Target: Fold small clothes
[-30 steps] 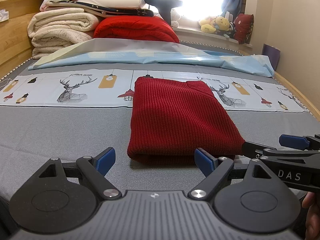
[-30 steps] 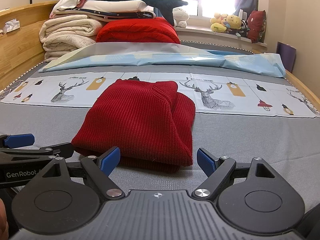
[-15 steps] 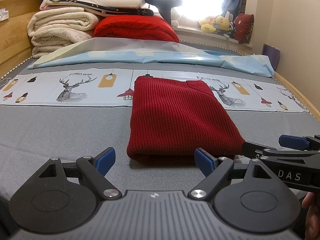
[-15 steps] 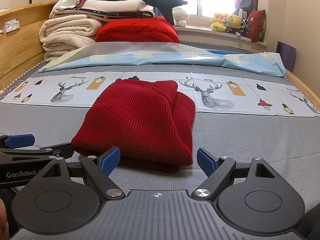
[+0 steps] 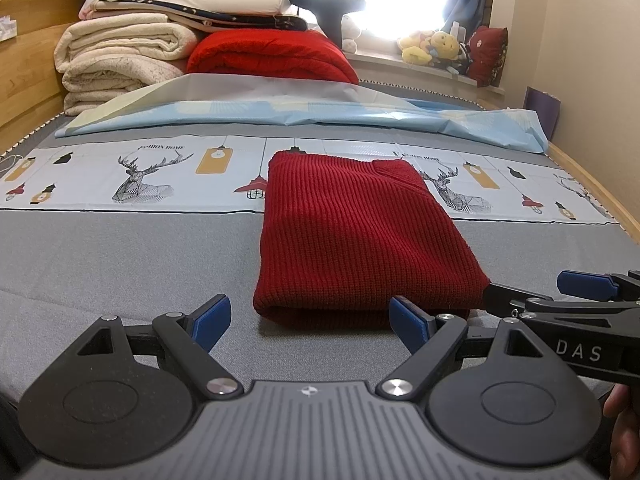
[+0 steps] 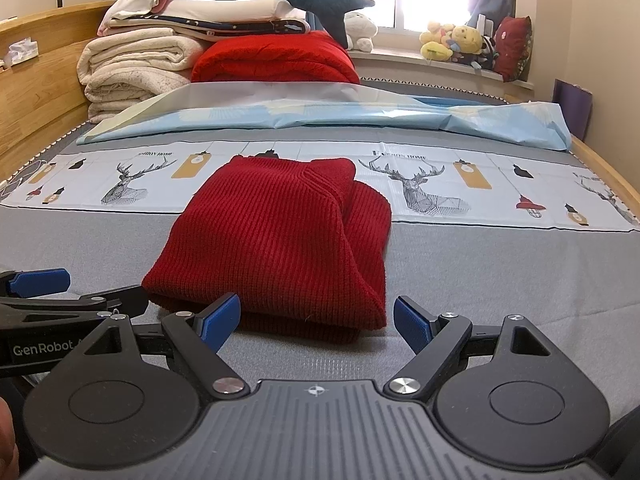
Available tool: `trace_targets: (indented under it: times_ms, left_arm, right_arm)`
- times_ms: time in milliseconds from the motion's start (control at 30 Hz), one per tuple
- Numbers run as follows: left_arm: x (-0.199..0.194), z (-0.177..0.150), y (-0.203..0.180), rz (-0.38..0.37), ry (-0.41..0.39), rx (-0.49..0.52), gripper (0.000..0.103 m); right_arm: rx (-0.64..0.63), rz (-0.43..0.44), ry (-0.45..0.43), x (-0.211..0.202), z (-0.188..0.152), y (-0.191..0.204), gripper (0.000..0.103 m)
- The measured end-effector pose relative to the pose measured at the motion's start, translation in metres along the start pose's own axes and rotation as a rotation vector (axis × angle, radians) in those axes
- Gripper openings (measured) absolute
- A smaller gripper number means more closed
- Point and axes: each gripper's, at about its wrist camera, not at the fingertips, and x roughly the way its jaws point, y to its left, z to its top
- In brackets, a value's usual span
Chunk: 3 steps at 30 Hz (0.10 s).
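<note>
On grey bed (image 5: 100, 264): folded red sweater (image 5: 356, 240) just ahead of left gripper (image 5: 310, 316) and right gripper (image 6: 318, 318), both jaws apart, empty. Blanket stack (image 6: 136, 68), blue sheet (image 6: 320, 116) behind.

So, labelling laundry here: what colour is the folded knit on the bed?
Dark red, ribbed knit sweater; clearest in the right wrist view.

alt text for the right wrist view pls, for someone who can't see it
A folded dark red knit sweater lies on a grey bed, just beyond the right gripper, whose blue-padded jaws stand open and empty. Behind it are a deer-print sheet, stacked blankets and a sunlit window.
</note>
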Motion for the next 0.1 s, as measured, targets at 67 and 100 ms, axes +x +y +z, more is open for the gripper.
trace_targets:
  times_ms: [67,100]
  left_arm:
    - [0.0000,0.0000,-0.0001,0.000,0.000,0.000,0.090]
    - [0.0000,0.0000,-0.0001,0.001,0.000,0.000,0.090]
  right_arm:
    - [0.000,0.000,0.000,0.0000,0.0001,-0.0001,0.085]
    - [0.000,0.000,0.000,0.0000,0.0001,-0.0002,0.085]
